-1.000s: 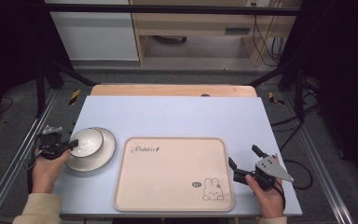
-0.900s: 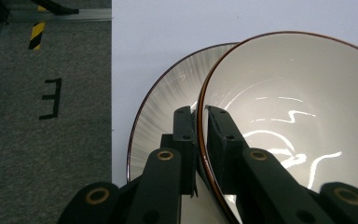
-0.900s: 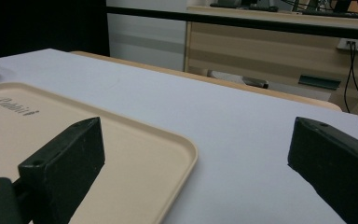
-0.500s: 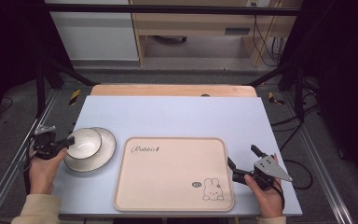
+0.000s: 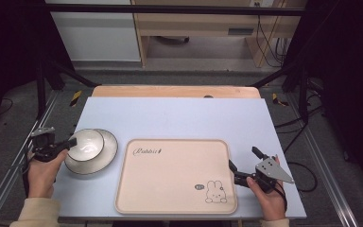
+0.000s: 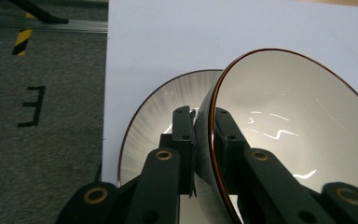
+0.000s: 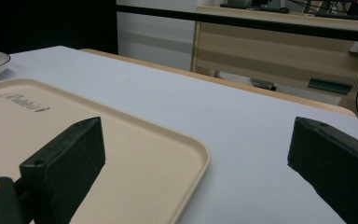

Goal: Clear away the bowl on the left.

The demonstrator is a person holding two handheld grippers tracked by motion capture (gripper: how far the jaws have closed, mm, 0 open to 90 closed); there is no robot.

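One bowl [image 6: 289,121], tilted on the plate [image 6: 161,121] just left of the tray [image 5: 175,177], is pinched at its rim by the left gripper [image 6: 204,135], so lifting it clear looks next, while the right gripper [image 5: 246,163] waits open beside the tray's right edge.

Left tool [image 5: 69,142] gripping bowl [image 5: 84,144] rim, over plate [image 5: 105,152], beside tray [image 5: 175,175]

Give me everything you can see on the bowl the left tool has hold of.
The bowl is glossy white inside with a thin reddish-brown rim and a dark outer wall, ceramic by its look and empty. It is tilted, raised on the side nearest the left tool, whose jaws pinch the rim, one inside, one outside. It sits over a ribbed white plate at the table's left edge.
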